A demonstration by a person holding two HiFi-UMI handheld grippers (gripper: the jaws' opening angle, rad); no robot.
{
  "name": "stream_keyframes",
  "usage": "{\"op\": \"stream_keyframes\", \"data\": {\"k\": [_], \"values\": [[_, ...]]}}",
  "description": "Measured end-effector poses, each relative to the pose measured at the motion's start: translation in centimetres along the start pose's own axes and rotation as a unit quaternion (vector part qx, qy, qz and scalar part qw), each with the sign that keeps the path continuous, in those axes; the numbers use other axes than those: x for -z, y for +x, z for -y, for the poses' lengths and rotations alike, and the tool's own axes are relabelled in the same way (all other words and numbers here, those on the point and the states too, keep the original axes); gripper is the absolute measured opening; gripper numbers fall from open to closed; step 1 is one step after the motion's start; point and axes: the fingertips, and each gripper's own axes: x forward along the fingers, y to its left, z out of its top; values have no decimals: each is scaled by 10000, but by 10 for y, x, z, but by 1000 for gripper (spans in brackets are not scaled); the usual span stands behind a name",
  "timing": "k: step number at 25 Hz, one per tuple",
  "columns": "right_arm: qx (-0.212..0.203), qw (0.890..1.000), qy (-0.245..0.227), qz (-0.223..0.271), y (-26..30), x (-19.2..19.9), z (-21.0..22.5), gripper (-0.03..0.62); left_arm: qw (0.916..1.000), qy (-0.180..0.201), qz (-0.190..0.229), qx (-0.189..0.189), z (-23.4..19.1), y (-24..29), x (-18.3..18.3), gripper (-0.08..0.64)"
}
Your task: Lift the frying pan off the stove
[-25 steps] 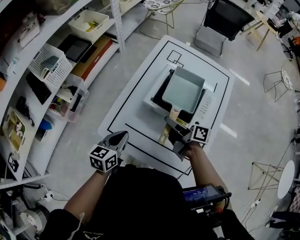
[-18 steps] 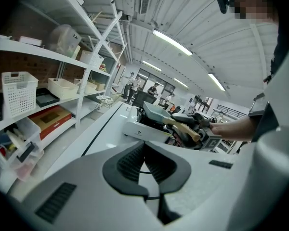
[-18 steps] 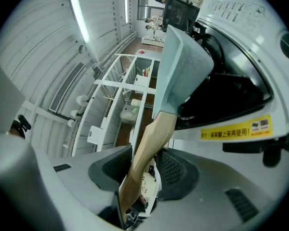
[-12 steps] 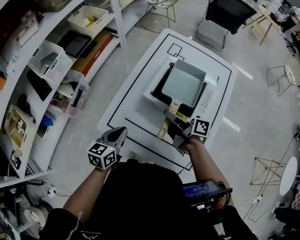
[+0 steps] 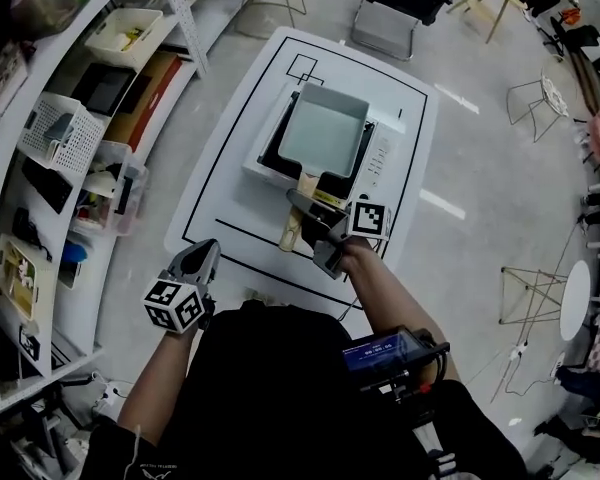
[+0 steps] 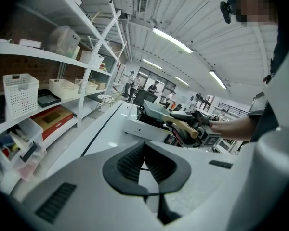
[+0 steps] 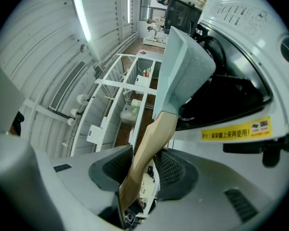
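The pan (image 5: 323,133) is square and light blue, and it sits on the black top of the stove (image 5: 380,158). The stove is white and stands approx. in the middle of the desk (image 5: 225,193), a bit nearer to the far edge. The wooden handle (image 5: 288,236) of the pan goes out over the stove's near side and points to the near edge of the desk.

The right tool (image 5: 304,210) is clenched on this handle. In the right gripper view the handle (image 7: 151,143) runs between the two black pads w/ both pads against it, approx. at the half of its length, and the pan (image 7: 183,66) is right in front, over the stove (image 7: 241,13). A yellow label (image 7: 236,128) is on the stove's front side.

The left tool (image 5: 202,253) is at the near edge of the desk, close to the left corner and well apart from the stove. It touches nothing. In the left gripper view its jaws (image 6: 145,146) are together at the tips w/ nothing between them, and the pan (image 6: 154,109) shows far ahead, to the right.

Shelves (image 5: 40,168) w/ baskets and boxes stand beyond the left edge of the desk.
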Motion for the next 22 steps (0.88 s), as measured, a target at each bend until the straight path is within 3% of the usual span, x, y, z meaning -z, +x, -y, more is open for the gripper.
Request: {"op": "stream_keyframes", "data": {"k": [8,22], "values": [[-244,9996,-150,-50,3,1,-11,167,10000,-2,-1,1,0,1,0,9],[-279,9996,-86,38,1,0,-13,163,10000,6,-18,13,-4,-2,2,9]]}}
